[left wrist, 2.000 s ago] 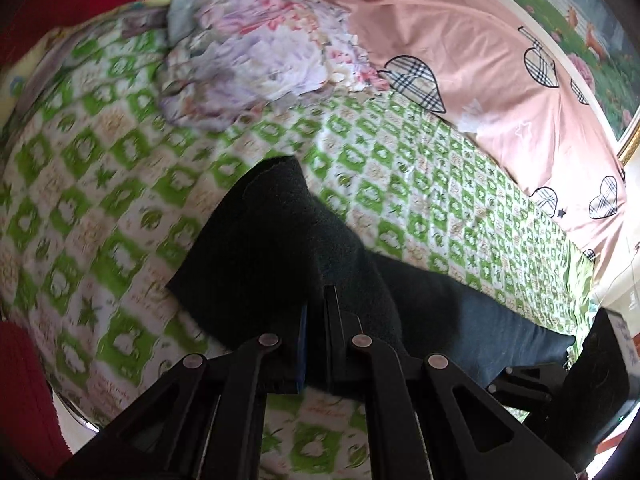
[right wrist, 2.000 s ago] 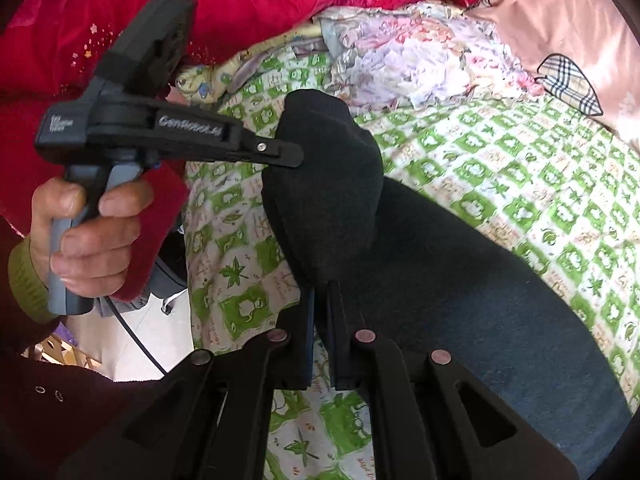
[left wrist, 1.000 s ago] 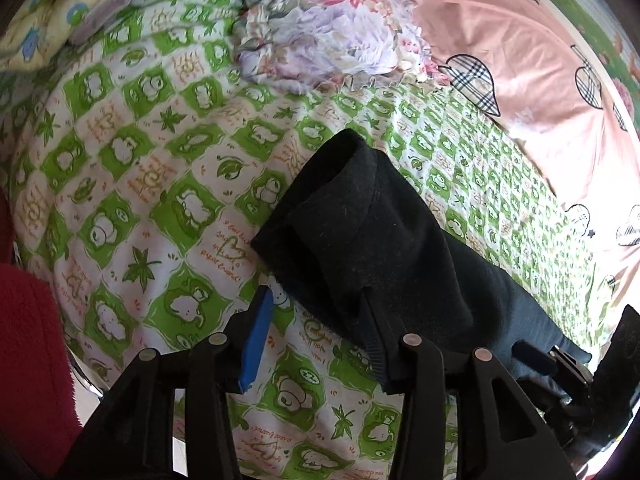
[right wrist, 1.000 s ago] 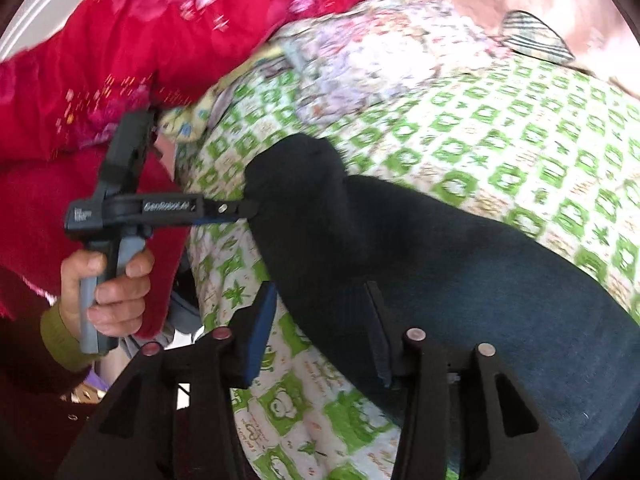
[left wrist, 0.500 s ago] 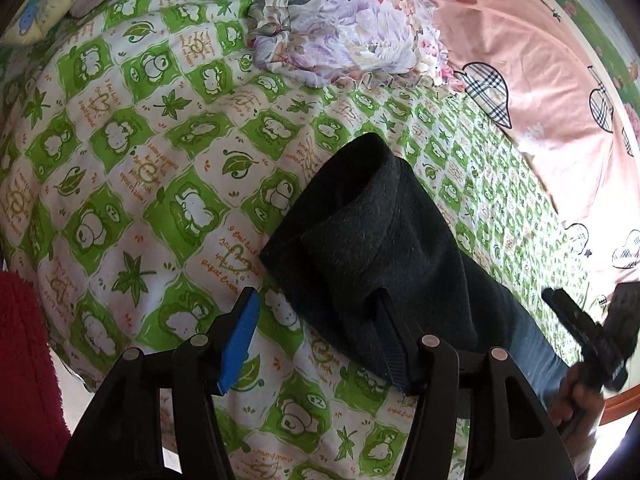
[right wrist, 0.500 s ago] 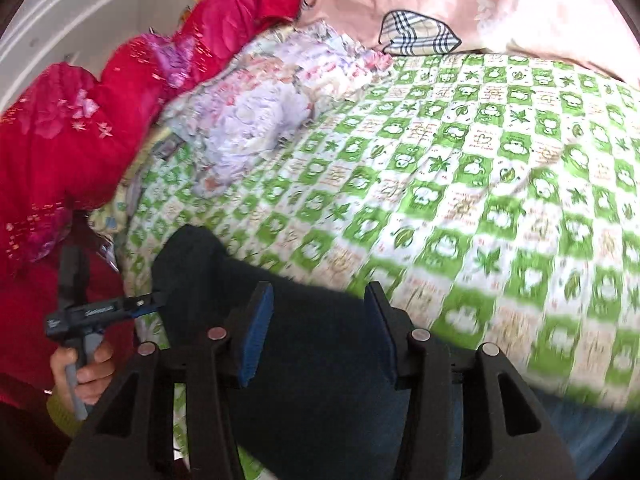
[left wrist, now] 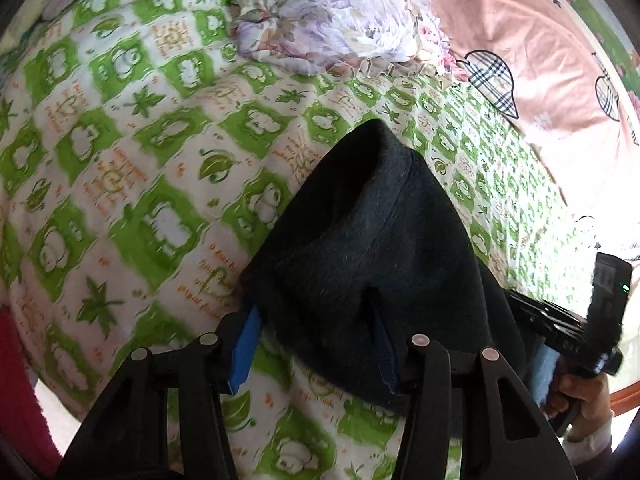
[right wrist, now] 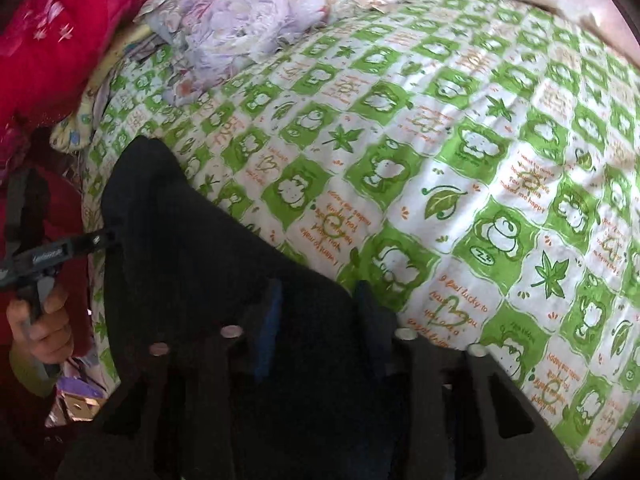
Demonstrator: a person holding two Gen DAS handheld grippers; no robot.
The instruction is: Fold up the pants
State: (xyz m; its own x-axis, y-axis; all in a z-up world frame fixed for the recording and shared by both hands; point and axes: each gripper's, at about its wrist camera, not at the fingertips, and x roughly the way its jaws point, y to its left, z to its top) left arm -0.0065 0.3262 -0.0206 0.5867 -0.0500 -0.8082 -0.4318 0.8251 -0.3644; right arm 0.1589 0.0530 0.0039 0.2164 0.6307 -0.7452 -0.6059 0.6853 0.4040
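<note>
Your black plastic left gripper [left wrist: 316, 344] carries blue pads and silver round screws — your right hand [left wrist: 580, 400] wears a pale cuff.

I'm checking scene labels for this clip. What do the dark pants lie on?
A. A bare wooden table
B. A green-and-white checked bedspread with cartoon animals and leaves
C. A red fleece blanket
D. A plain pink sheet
B: both wrist views show the dark pants spread over the green-and-white checked bedspread, whose squares carry cartoon animals and leaves; the pink sheet lies farther off, apart from the pants.
</note>
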